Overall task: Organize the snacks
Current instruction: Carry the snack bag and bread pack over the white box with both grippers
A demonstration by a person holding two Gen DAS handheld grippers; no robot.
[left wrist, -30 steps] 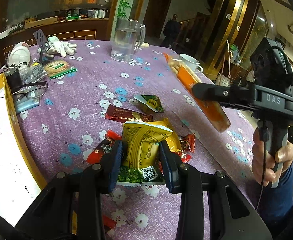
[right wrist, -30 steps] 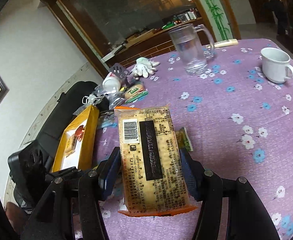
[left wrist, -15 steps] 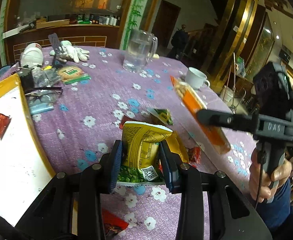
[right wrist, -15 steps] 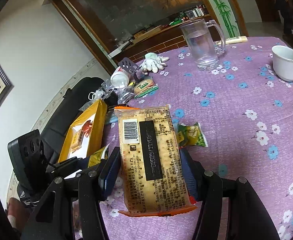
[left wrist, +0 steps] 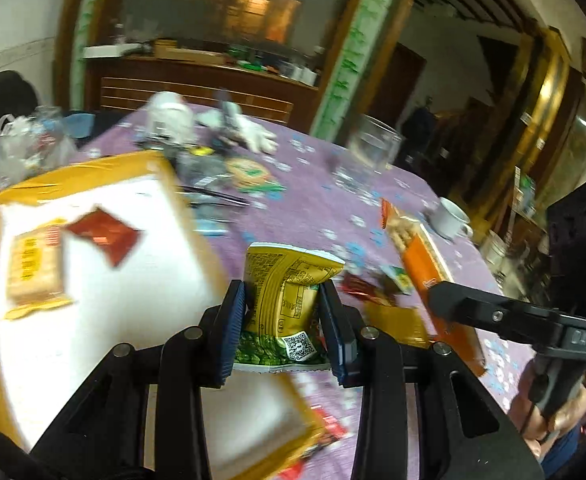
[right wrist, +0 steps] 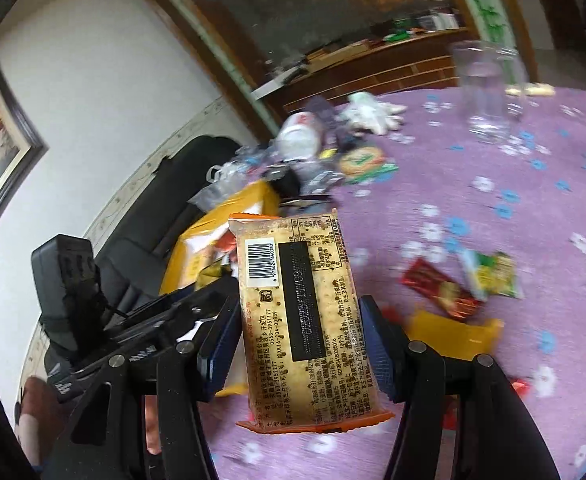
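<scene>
**Two snacks carried toward the box**

The left gripper (left wrist: 283, 326) pinches a small yellow-and-green foil snack pouch (left wrist: 289, 292) upright by its sides, at the near right edge of the yellow-rimmed, white-floored cardboard box (left wrist: 105, 200), probably so it can drop in beside the packets already there. The right gripper (right wrist: 299, 344) clamps a long orange-edged cracker packet (right wrist: 301, 304) across its width, barcode up, over the purple flowered tablecloth (right wrist: 493, 184). Loose wrappers lie to the right; motion blur hides which kinds.
</scene>
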